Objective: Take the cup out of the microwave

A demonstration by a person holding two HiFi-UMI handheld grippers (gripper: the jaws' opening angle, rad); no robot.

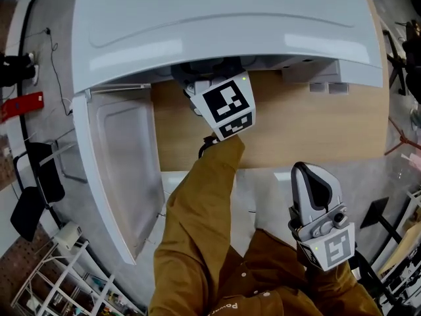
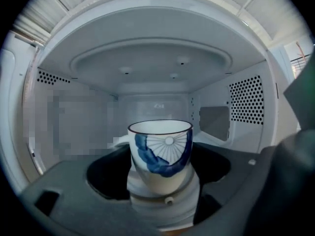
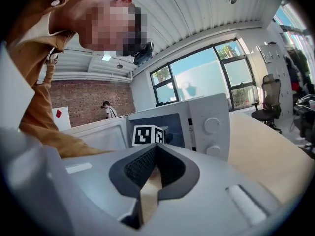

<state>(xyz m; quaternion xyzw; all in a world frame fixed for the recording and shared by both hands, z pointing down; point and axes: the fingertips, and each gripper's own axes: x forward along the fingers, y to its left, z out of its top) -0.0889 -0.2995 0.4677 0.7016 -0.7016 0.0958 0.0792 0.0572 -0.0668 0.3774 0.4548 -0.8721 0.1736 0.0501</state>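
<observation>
A white cup with a blue painted pattern stands upright inside the white microwave on its turntable. My left gripper reaches into the oven; its dark jaws stand open on either side of the cup, with dark gaps showing on both sides. From above only its marker cube shows below the oven's top. My right gripper is held back near my body, shut and empty; the right gripper looks toward the microwave.
The microwave door hangs open to the left, next to my left sleeve. The oven sits on a wooden table. Shelving and a black chair stand at the left. A person stands far back.
</observation>
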